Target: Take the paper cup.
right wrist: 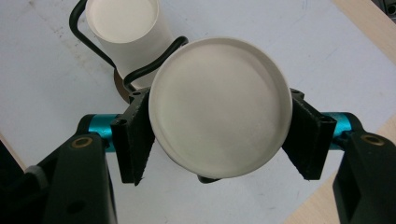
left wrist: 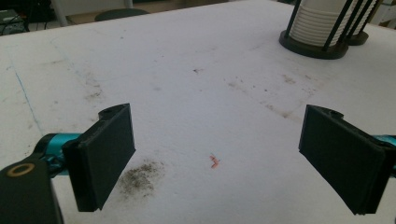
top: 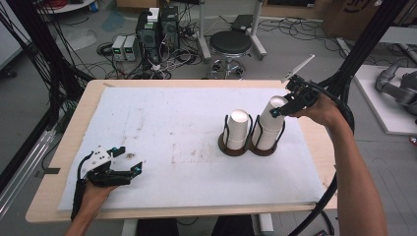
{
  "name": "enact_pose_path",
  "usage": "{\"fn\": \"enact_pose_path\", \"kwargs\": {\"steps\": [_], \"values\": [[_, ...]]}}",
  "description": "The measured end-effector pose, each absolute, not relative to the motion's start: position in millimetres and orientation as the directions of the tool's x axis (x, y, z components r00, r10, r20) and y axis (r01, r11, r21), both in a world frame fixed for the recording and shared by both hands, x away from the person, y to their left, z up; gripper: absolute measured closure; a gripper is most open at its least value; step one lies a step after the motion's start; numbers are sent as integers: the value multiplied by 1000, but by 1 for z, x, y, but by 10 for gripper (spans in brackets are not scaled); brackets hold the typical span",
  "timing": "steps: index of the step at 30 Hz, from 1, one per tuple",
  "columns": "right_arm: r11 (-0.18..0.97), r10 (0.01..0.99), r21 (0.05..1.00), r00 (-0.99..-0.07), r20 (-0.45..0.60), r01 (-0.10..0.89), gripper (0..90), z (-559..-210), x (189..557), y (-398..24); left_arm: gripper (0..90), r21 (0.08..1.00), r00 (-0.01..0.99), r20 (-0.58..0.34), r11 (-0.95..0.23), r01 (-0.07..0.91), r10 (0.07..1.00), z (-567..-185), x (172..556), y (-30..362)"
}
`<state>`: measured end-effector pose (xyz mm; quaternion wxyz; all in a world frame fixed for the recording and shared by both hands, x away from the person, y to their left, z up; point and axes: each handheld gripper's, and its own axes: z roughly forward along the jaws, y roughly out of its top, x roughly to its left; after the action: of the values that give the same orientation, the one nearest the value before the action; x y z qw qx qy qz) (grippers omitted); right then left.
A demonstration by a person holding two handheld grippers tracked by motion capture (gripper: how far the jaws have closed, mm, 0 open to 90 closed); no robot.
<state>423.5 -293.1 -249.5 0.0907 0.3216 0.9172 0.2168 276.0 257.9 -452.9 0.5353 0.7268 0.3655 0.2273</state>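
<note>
Two stacks of white paper cups stand upside down in black wire holders on round dark bases, right of the mat's middle: the left stack (top: 237, 129) and the right stack (top: 270, 127). My right gripper (top: 276, 111) comes from above and is shut on the top cup (right wrist: 219, 107) of the right stack, one pad on each side of it. The neighbouring stack (right wrist: 125, 25) stands just beyond. My left gripper (top: 129, 159) rests low at the mat's front left, open, with nothing between its pads (left wrist: 105, 154). Far off stands a cup stack (left wrist: 322, 21).
A white mat (top: 162, 128) with brown stains covers most of the wooden table (top: 66, 142). A dirt smudge (left wrist: 140, 177) lies by the left gripper. Beyond the table are a black stool (top: 231, 44), electronics boxes (top: 157, 34) and loose cables on the floor.
</note>
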Motion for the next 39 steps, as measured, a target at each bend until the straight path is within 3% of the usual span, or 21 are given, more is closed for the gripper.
{"fn": "enact_pose_path", "kwargs": {"steps": [39], "values": [[678, 627, 557, -773, -98, 480, 342, -190, 399, -303, 104, 944, 629, -66, -155, 291, 775, -453, 276, 258]]}}
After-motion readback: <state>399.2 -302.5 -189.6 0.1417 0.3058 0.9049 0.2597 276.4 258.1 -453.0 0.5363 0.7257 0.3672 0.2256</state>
